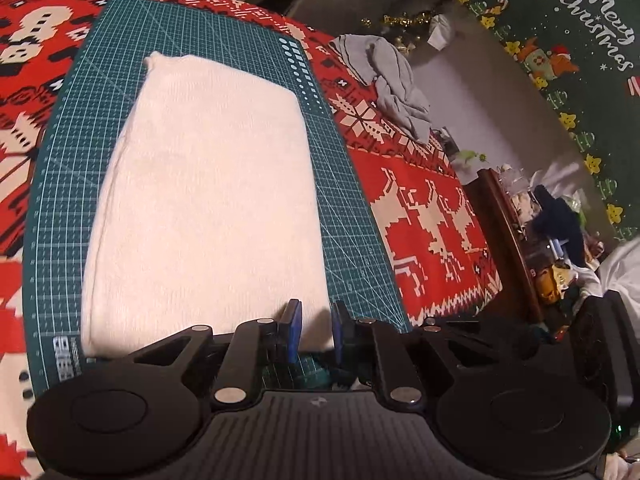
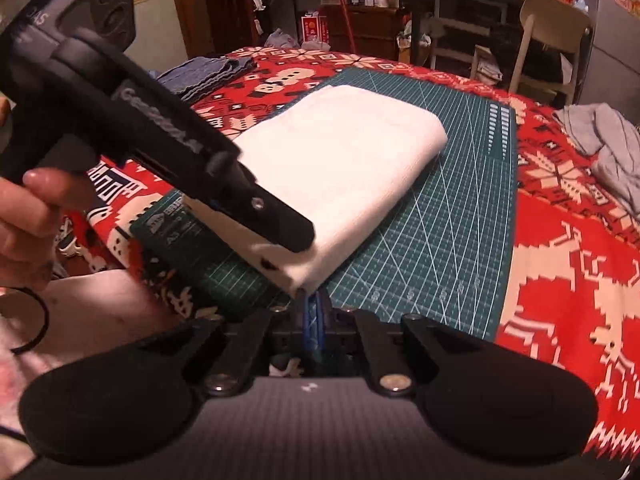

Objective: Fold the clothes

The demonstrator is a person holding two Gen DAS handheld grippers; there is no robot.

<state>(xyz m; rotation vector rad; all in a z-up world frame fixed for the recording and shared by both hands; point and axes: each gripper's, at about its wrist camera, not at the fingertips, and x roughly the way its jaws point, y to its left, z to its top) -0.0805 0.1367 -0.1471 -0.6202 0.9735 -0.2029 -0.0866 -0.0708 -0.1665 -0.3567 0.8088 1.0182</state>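
Note:
A folded white cloth (image 1: 208, 184) lies flat on the green cutting mat (image 1: 340, 208); it also shows in the right wrist view (image 2: 340, 168). My left gripper (image 1: 316, 328) is open, its blue pads on either side of the cloth's near right edge. In the right wrist view the left gripper (image 2: 288, 236) reaches over the cloth's near corner. My right gripper (image 2: 314, 312) has its blue pads pressed together right at the cloth's near corner; whether cloth is pinched between them is hidden.
A crumpled grey garment (image 1: 396, 84) lies on the red Christmas tablecloth (image 1: 432, 208) to the right, also in the right wrist view (image 2: 608, 144). A folded blue-grey garment (image 2: 208, 74) sits far left. A chair (image 2: 552, 40) and cluttered shelves stand beyond the table.

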